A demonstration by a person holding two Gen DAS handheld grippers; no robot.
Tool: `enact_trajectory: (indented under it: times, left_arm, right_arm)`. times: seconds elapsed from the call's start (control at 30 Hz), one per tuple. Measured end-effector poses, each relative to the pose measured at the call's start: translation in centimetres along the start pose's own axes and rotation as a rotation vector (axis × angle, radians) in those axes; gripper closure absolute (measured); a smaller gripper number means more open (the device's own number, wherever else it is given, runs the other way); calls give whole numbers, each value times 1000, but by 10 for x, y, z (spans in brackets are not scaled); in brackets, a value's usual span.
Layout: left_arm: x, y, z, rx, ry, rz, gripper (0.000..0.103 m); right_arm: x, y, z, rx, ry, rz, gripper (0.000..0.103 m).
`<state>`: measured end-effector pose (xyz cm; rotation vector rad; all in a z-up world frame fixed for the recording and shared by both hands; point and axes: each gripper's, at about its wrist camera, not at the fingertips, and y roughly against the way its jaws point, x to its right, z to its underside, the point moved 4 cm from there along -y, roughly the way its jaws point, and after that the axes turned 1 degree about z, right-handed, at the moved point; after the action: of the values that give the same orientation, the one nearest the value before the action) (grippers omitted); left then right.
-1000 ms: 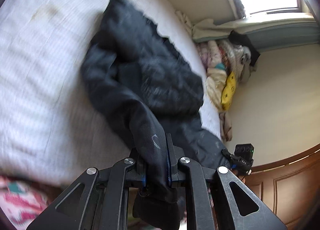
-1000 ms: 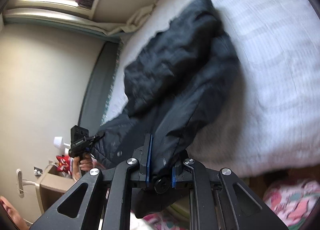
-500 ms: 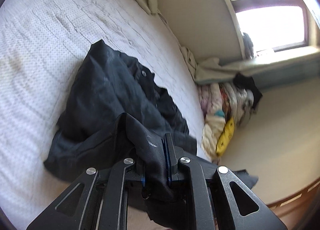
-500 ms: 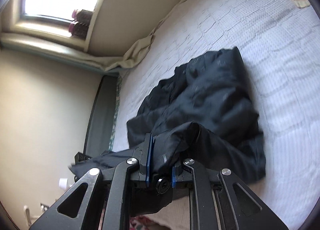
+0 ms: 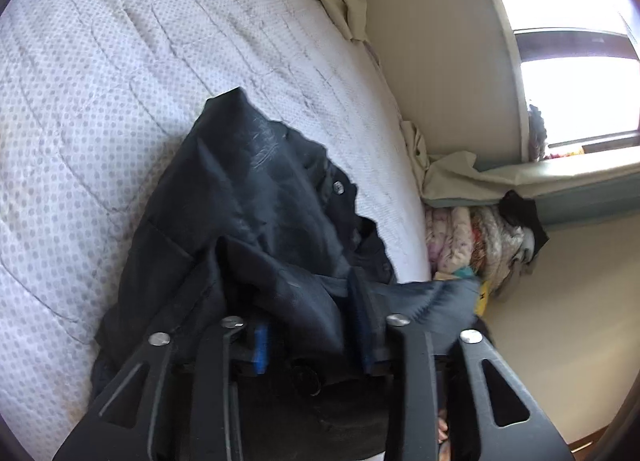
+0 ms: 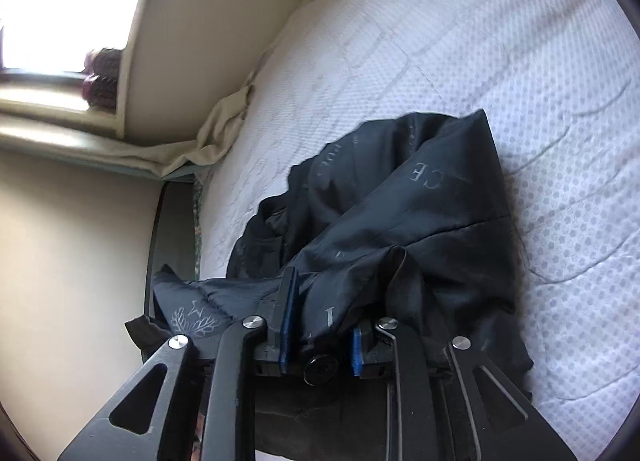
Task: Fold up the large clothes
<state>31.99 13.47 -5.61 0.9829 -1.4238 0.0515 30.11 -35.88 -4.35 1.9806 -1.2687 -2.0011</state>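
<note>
On the bed [image 5: 100, 73], dark jacket [image 5: 248, 221] lies bunched

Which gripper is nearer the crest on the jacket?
Right. Crest lies just beside the right gripper; the left gripper doesn't see it. Both have just been opening, jacket between the fingers.

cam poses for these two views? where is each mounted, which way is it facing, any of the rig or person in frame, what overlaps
Left wrist: on the left gripper, looking along its fingers, angled down at the black jacket on the white mattress; jaws open, just widened, fabric slack between.
Right wrist: on the right gripper, same downward tilt; jaws just opened, fabric loose between.
Shared: jacket, mattress, window wall. No person visible.
</note>
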Motion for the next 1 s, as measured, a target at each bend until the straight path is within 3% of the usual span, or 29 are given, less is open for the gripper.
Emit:
enact_trajectory:
  times: [0.07,0.1,0.17,0.2,0.3,0.4,0.5,0.57,0.63,0.73,0.83,1.0]
  left_arm:
    - [9,8,-6,30,-8,22,39]
    - [14,14,-8,52,-7,45,30]
    - [22,23,-11,94,-23,82,26]
    - [27,28,-13,122,-52,74,24]
    - [48,48,-11,253,-219,-61,23]
    - [85,58,10,323,-441,-116,20]
    - [111,43,38,303,-630,-153,18]
    - [112,23,49,267,-691,-220,18]
    - [105,2,56,224,-726,-297,19]
    - [81,-22,55,156,-707,-402,28]
    - [56,-31,46,134,-643,-472,33]
    - [30,-43,37,120,-604,-559,37]
  right_arm:
    - [-1,2,-4,4,-7,-15,75]
    - [-2,4,-6,9,-15,-27,65]
    - [-4,15,-12,35,-58,-83,47]
    - [-5,19,-13,45,-72,-105,37]
    - [-13,40,-18,121,-81,-158,33]
    - [-34,59,-14,210,42,-86,33]
    - [-76,60,5,273,326,108,33]
    - [-103,46,26,305,552,287,42]
    - [-114,26,42,301,703,417,65]
    - [-105,-5,52,241,799,561,87]
    - [-83,-24,47,211,817,689,88]
    - [-37,-41,30,118,691,701,92]
